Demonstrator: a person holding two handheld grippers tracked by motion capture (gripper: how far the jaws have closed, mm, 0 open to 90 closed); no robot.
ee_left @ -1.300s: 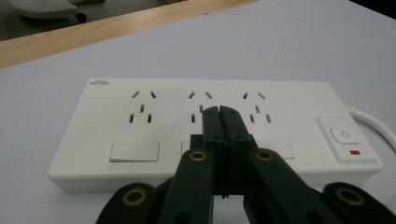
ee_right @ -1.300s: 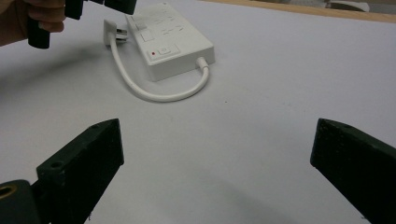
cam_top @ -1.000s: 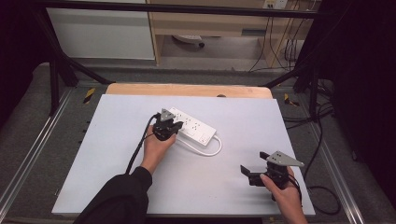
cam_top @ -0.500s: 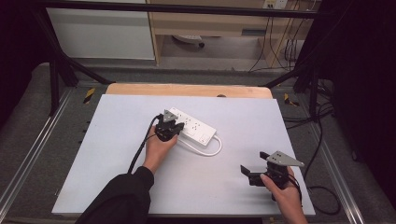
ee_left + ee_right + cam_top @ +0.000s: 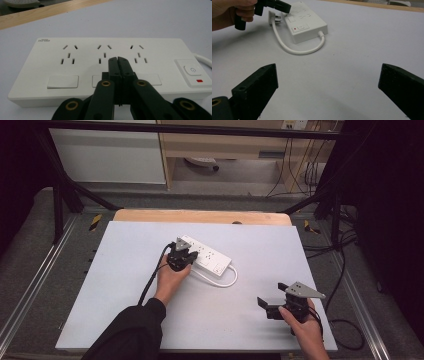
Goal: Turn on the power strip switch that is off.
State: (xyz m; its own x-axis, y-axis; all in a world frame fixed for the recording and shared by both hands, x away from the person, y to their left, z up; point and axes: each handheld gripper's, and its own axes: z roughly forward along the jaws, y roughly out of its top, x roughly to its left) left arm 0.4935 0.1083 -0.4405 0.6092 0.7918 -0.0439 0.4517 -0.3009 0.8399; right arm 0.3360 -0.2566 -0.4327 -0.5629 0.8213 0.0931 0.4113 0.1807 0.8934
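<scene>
While the right gripper point(image 5: 272, 301) is held wide open well apart, the closed left gripper point(image 5: 117, 59) is placed over the strip point(image 5: 105, 67).

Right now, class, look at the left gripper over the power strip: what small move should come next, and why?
Probably a short press downward. The left gripper has its jaws shut, their tips over the middle socket group of the white power strip; whether they touch it is unclear. The right gripper is open, apart from the strip, so the left one seems to be doing the work.
</scene>
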